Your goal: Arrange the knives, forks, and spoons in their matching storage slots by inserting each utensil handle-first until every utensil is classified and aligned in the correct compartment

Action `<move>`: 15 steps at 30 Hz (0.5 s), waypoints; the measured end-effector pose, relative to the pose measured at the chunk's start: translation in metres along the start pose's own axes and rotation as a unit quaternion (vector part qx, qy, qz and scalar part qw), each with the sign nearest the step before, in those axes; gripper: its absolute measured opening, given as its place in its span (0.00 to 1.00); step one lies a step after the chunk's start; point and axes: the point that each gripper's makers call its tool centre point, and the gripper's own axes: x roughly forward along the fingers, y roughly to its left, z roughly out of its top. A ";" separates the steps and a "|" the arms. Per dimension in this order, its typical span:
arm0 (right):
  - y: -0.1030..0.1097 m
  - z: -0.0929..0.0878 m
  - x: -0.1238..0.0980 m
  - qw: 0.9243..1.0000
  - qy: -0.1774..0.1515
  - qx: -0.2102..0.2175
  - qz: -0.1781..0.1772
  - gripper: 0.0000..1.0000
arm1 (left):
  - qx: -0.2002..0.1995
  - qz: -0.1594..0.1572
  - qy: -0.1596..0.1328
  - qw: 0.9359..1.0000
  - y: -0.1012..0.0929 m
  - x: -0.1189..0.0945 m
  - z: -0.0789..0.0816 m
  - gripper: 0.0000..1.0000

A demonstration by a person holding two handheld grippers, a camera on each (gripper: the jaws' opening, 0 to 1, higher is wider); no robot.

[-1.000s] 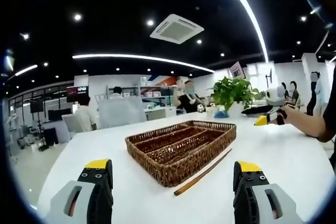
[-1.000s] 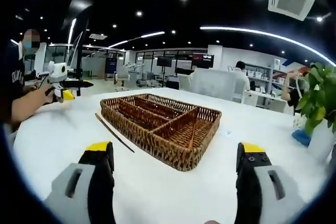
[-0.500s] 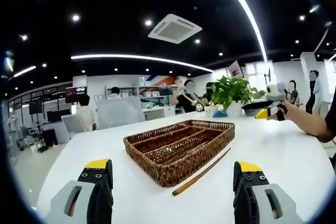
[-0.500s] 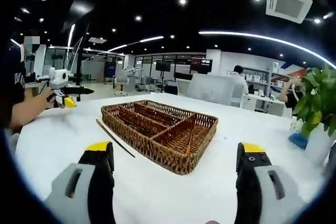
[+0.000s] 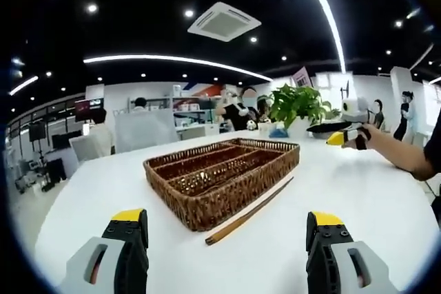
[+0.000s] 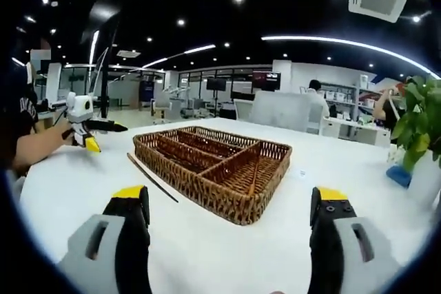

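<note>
Wicker tray (image 5: 207,204) (image 6: 207,194) sits on my white tabletop (image 5: 386,204), compartments seemingly bare; brown stick (image 5: 249,211) at its 3 o'clock. Both jaws wide, holding nothing.

White table (image 5: 386,197) — wicker tray (image 5: 222,178), chopstick (image 5: 249,210)

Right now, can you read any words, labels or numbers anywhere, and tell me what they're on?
None can be read.
Wall poster behind the potted plant: too blurred to read.
Wall screen at the back of the room: too small to read.
Wicker cutlery tray, chopstick, white table: no text.
</note>
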 end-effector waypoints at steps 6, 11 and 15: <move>-0.001 -0.002 0.001 1.000 0.003 -0.001 0.002 1.00 | 0.001 -0.036 0.052 0.998 -0.018 0.012 -0.022 1.00; -0.002 0.001 0.001 1.000 -0.001 0.002 0.001 1.00 | -0.014 -0.085 0.056 0.995 -0.040 0.013 -0.022 1.00; 0.002 0.000 0.002 1.000 0.001 -0.002 0.006 1.00 | -0.027 -0.086 0.064 0.994 -0.040 0.017 -0.026 0.95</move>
